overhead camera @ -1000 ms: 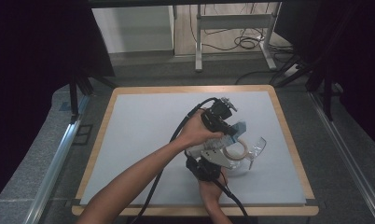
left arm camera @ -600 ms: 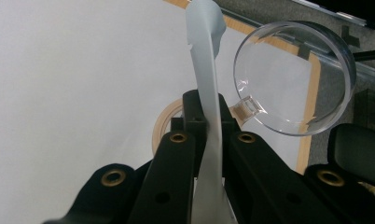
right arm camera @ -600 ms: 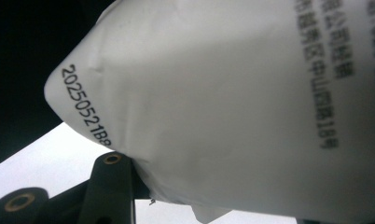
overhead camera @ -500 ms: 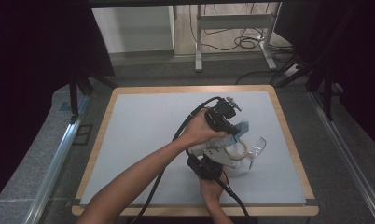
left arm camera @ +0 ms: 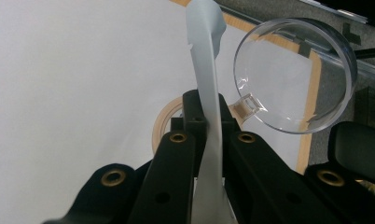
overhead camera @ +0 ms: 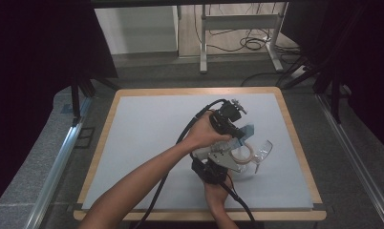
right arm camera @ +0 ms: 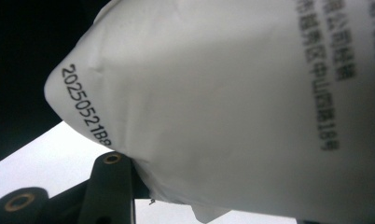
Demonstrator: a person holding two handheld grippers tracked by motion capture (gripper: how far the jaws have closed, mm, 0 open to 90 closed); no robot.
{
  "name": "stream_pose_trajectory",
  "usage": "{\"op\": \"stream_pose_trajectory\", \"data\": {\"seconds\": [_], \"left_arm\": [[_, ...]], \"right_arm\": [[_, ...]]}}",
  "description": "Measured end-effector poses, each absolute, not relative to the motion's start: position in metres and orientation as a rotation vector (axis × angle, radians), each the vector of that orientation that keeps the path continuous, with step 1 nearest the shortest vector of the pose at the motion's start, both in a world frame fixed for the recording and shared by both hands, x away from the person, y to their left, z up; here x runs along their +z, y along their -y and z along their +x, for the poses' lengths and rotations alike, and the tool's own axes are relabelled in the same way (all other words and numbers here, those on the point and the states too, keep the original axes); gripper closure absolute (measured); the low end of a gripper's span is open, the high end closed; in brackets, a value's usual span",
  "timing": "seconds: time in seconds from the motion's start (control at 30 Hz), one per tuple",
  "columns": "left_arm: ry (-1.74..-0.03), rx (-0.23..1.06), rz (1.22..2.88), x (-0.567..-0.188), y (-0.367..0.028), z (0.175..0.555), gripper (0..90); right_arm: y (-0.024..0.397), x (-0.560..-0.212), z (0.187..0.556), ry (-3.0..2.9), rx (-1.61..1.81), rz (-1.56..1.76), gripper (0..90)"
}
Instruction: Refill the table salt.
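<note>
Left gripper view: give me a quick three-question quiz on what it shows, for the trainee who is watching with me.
1. True or false: the left gripper is shut on a thin edge of the packet.
2. In the left gripper view, what lies on the table to the right of that edge?
A. a clear cup with a small handle
B. a metal spoon
C. a red bowl
3. Fill in: the packet's white printed body, with a row of digits on it, sits between the jaws of the ___ gripper.

Key: 1 true. 2 A. 3 right; its own view shows the right gripper on the packet.
</note>
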State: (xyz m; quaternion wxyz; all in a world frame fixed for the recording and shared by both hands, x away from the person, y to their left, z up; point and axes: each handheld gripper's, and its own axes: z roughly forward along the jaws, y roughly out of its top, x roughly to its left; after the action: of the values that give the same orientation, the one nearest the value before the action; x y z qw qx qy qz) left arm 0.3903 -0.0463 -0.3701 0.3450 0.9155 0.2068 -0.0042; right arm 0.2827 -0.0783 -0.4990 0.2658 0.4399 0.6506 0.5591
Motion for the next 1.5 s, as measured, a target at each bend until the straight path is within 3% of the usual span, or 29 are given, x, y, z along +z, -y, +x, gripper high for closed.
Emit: {"op": "stream_pose_trajectory", "data": {"seconds": [1.5], "left_arm": [[-0.523, -0.018, 2.416, -0.373, 0.056, 0.39, 90.0]], "right_arm": [[0.078, -0.503, 0.283, -1.698, 1.535, 1.229, 50.2]]}}
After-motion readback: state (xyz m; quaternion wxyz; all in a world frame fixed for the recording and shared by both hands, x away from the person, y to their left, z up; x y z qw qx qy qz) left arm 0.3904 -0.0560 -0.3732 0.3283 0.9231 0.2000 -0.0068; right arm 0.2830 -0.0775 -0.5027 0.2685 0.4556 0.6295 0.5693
